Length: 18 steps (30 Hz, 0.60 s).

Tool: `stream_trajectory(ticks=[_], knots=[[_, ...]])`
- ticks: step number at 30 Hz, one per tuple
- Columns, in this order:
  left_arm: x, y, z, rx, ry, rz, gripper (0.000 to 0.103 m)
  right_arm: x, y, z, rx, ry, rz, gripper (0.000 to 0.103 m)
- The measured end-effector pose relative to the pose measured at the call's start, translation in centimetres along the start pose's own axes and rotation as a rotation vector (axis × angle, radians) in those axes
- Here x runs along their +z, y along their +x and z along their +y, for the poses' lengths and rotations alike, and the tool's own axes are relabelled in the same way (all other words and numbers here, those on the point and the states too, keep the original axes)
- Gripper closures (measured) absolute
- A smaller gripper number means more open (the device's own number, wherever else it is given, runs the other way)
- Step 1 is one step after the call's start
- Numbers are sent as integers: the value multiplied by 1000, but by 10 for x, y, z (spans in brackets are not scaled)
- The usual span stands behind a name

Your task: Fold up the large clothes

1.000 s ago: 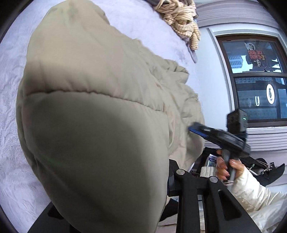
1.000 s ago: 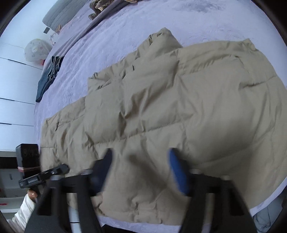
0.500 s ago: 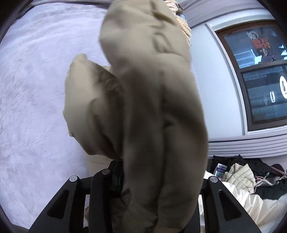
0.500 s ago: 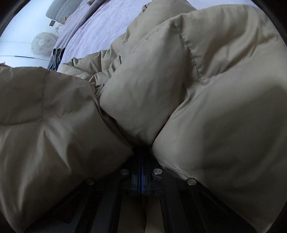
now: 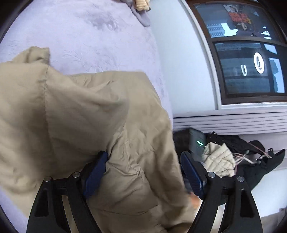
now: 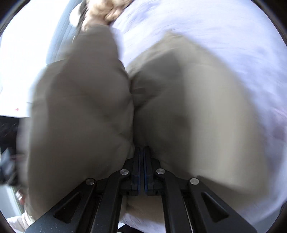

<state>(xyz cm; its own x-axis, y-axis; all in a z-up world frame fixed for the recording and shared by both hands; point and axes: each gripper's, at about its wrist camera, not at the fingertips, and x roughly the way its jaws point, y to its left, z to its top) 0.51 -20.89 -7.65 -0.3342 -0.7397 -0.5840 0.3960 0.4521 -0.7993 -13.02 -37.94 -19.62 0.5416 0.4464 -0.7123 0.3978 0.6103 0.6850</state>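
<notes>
A large beige puffer jacket [image 5: 80, 114] lies bunched on a lavender bed [image 5: 93, 32]. My left gripper [image 5: 143, 161] is open, its blue pads [image 5: 95, 172] spread wide, with a fold of the jacket lying between them. In the right wrist view the jacket [image 6: 188, 107] fills the frame, blurred by motion. My right gripper [image 6: 142, 152] is shut on a fold of the jacket, which bulges to both sides of the closed fingers.
A white wall and dark window [image 5: 247, 53] stand right of the bed. On the floor below lie a black bag [image 5: 251, 161], a cream quilted garment [image 5: 218, 159] and a dark device with a green light [image 5: 198, 143]. A knitted item [image 5: 141, 4] lies at the bed's far edge.
My left gripper has opened and let go of the jacket, which dropped back onto the bed. My right gripper stays shut on the jacket and has swung it fast across the bed.
</notes>
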Motion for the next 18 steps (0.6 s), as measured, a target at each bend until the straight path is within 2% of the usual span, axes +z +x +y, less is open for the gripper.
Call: stream_trajectory(ticks=[2, 3, 4, 5, 6, 10, 13, 15, 17, 18], knots=[[-6, 20, 9, 44, 12, 16, 20, -12, -21, -15, -10, 41, -30, 96], [-3, 27, 11, 68, 18, 19, 20, -19, -31, -21, -16, 54, -45, 79], [7, 39, 6, 85, 27, 20, 20, -26, -43, -25, -19, 66, -62, 45], [9, 42, 3, 108, 42, 19, 20, -33, -54, -28, -15, 76, -80, 32], [10, 43, 0, 126, 58, 18, 20, -40, -65, -30, 0, 82, -104, 24], [16, 54, -13, 178, 109, 29, 20, -65, -102, -20, 172, 31, -141, 22], [25, 72, -18, 211, 131, 30, 20, -70, -101, 8, 262, -44, -96, 19], [33, 71, -14, 237, 155, 18, 20, -68, -84, 20, 225, -58, -69, 19], [26, 54, -21, 252, 202, -34, 20, -59, -63, 22, 121, -35, -52, 19], [24, 37, -26, 274, 236, -83, 20, -52, -57, 25, 77, -26, -53, 27]])
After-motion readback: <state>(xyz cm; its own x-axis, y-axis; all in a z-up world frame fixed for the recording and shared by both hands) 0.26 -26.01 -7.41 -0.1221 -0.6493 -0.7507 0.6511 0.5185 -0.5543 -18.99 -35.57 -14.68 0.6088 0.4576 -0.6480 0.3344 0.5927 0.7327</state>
